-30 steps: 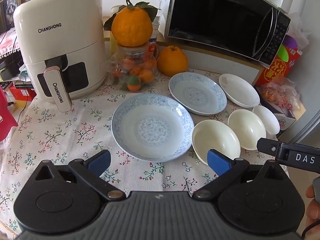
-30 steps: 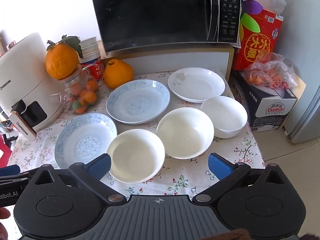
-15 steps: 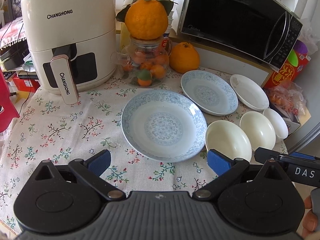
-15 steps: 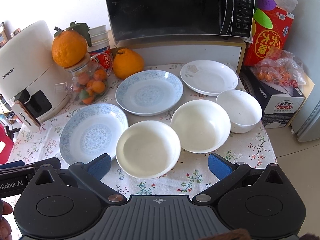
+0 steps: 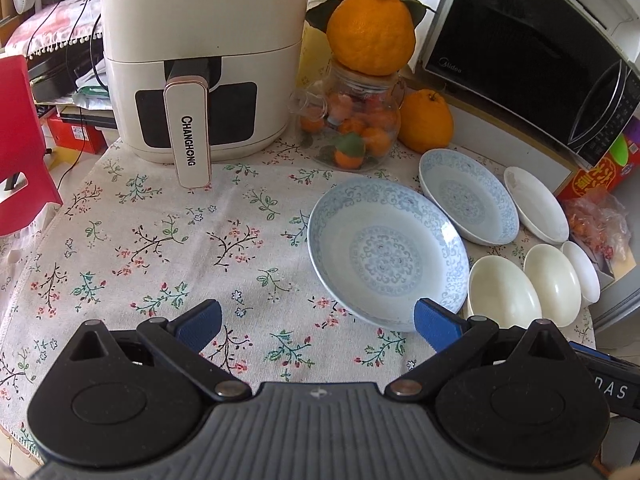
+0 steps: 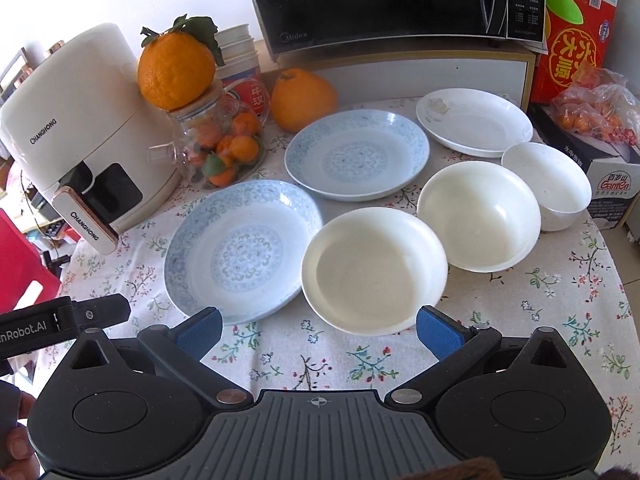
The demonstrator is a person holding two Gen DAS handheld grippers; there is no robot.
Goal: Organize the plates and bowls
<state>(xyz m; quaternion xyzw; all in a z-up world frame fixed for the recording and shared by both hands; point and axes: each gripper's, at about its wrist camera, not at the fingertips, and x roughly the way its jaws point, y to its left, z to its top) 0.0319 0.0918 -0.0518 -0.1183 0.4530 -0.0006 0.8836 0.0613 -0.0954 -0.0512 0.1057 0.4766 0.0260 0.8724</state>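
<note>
The air fryer point(image 5: 200, 60) now fills 11 o'clock of my left view, and much more bare tablecloth point(image 5: 160, 240) lies ahead than a second ago: my left claw point(image 5: 316, 320) has swung left, so the dishes have slid to my 2 o'clock. My right claw point(image 6: 318, 326) has moved in closer; the dishes appear larger and nearer than before. Both claws stand fully spread and hold nothing. Dish positions, right view: near blue plate point(image 6: 244, 252) at 11 o'clock, far blue plate point(image 6: 358, 154) at 12 o'clock beyond it, white plate point(image 6: 474, 120) at 1 o'clock. Three white bowls run in a row: near bowl point(image 6: 374, 270) dead ahead just beyond the fingertips, middle bowl point(image 6: 478, 216) at 1 o'clock, small bowl point(image 6: 546, 186) past that. Nothing is stacked yet. I judge the near bowl to be the right claw's first pick; the left claw's swing may be clearing space for a stack, though that is a guess.
</note>
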